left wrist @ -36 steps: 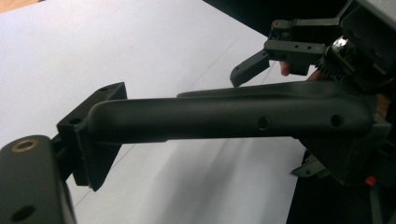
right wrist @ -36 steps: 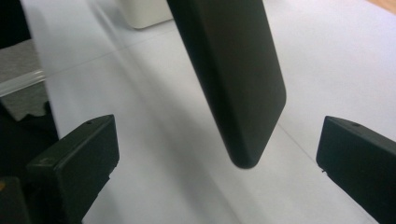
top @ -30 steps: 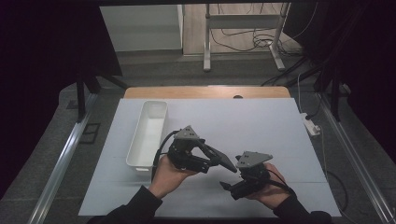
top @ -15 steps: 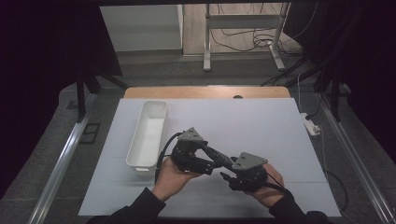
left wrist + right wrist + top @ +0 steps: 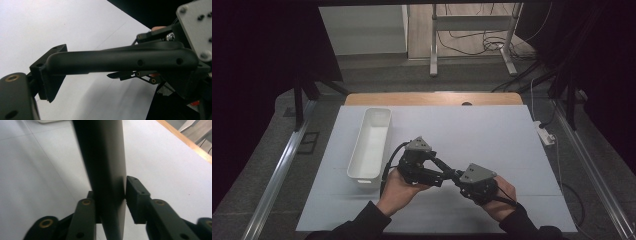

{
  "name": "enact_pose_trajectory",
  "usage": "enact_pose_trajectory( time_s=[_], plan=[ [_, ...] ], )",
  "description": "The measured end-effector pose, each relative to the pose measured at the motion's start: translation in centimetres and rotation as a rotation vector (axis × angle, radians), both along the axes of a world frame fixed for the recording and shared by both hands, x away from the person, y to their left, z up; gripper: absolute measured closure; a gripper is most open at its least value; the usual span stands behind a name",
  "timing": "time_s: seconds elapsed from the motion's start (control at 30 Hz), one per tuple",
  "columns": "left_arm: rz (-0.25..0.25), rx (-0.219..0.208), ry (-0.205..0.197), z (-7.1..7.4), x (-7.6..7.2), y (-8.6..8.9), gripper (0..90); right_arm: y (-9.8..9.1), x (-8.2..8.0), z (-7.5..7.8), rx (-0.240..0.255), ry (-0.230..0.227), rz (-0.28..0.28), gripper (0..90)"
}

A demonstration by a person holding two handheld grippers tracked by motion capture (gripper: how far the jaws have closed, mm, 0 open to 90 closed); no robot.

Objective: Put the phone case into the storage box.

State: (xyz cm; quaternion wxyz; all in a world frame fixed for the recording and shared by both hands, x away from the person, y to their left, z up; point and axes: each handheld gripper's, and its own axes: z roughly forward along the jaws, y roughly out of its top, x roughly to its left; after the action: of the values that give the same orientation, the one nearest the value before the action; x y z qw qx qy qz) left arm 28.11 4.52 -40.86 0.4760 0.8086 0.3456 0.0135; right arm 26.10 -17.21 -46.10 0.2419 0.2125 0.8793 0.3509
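High view is showing the two pairs of tongs meeting tip to tip just to the right of the white tray (image 5: 361, 178), near its closer end, above the pale table sheet (image 5: 492, 130). The left hand (image 5: 399, 187) is holding the left tongs (image 5: 446, 170) closest to the tray, and the right hand (image 5: 502, 197) is holding the right tongs (image 5: 458, 178) a little farther from it, on the same side.

Right gripper view is showing a black bar (image 5: 105, 157) standing upright between the jaws of the right tongs. These jaws have just been closing, and one of the pads (image 5: 136, 195) is now touching the bar's side while the other jaw is sitting tight against its far side, so the right tongs are looking narrow and clamped on the bar. Going by its shape and place, the bar is most likely one arm of the left tongs.

Left gripper view is showing a long black arm (image 5: 120, 58) crossing from the right tongs' body. The left tongs are standing wide, and nothing is looking pinched between their own pads.

As for progress, the grip of one pair on the other is looking made or nearly made. The tray is looking empty, so any fetching or placing is probably yet to start, and the right tongs will likely be needing to let go first.
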Motion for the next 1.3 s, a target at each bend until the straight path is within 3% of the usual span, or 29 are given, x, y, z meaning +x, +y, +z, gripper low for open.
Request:
enact_pose_trajectory(
  time_s=[0.23, 0.47, 0.53, 0.6, 0.7, 0.97, 1.1, 1.3],
  plan=[
    [0.022, -0.035, 0.016, 0.0, 0.1, 0.2, 12.1, 0.2, -0.3, 0.2, -0.024, -0.029, 0.021, 81.9],
    [0.018, -0.078, 0.014, -0.2, 0.4, 0.5, 10.9, 0.4, -0.6, 0.4, -0.043, -0.062, 0.034, 83.2],
    [0.014, -0.080, -0.001, -0.3, 0.4, 0.7, 10.4, 0.3, -0.6, 0.5, -0.039, -0.061, 0.034, 83.4],
    [0.013, -0.086, -0.041, -0.4, 0.4, 1.0, 8.6, 0.2, -0.5, 0.5, -0.036, -0.044, 0.042, 83.7],
    [0.013, -0.097, -0.055, -0.3, 0.5, 1.5, 6.1, 0.1, -0.4, 0.5, -0.038, -0.033, 0.039, 83.7],
    [0.004, -0.060, -0.116, -0.1, 0.3, 2.9, 1.0, -0.5, -0.1, 0.8, -0.001, 0.022, 0.038, 83.6],
    [0.012, -0.005, -0.146, -0.2, 0.1, 3.4, 0.0, -1.0, 0.1, 1.0, 0.036, 0.063, 0.038, 83.7],
    [0.013, 0.031, -0.160, -0.5, -0.1, 4.0, 0.0, -1.7, 0.2, 1.2, 0.084, 0.107, 0.045, 83.7]
  ],
)
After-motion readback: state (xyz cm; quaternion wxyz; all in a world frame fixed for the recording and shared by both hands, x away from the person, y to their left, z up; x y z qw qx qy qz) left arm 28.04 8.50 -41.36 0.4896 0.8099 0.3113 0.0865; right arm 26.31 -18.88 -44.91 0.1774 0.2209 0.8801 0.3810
